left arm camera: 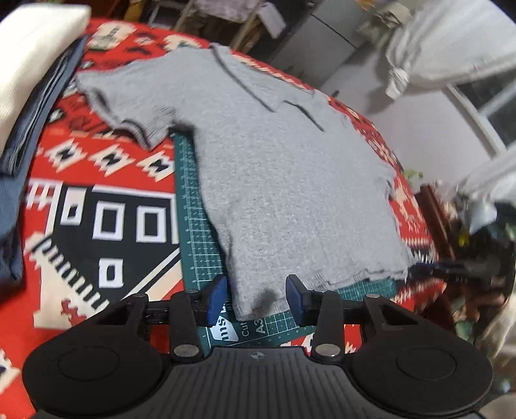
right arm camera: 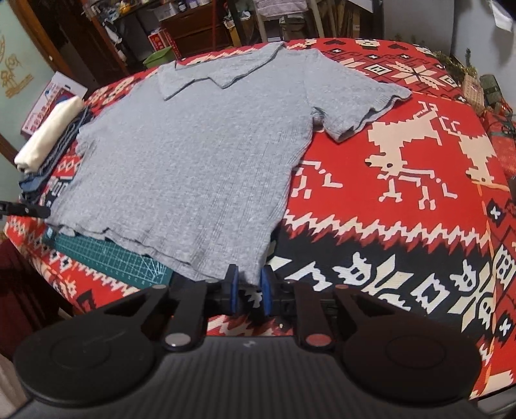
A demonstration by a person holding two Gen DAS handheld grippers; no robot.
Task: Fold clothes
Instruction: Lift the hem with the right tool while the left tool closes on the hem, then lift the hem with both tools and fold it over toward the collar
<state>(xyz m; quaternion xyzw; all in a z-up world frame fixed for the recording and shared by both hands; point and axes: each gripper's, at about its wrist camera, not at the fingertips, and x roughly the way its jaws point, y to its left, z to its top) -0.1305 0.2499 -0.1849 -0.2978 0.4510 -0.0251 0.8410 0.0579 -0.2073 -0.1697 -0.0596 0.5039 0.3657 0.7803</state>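
Evidently set up for a fold, the grey polo shirt (right arm camera: 193, 154) lies flat on the patterned counter (right arm camera: 403, 225), each hem corner between parted fingers of the left hand-held gripper (left arm camera: 256, 298) and right hand-held gripper (right arm camera: 249, 290).

You have a red patterned blanket (right arm camera: 403, 154) covering the whole work surface, with white reindeer figures (right arm camera: 429, 151) woven into it. On the blanket lies a green cutting mat (left arm camera: 190, 232), its gridded edge showing at the near side. Toward the blanket's far left edge you can see a white box with red print (right arm camera: 48, 100), and past its far edge a green bin (right arm camera: 159, 58) in front of dark wooden shelving (right arm camera: 193, 29).
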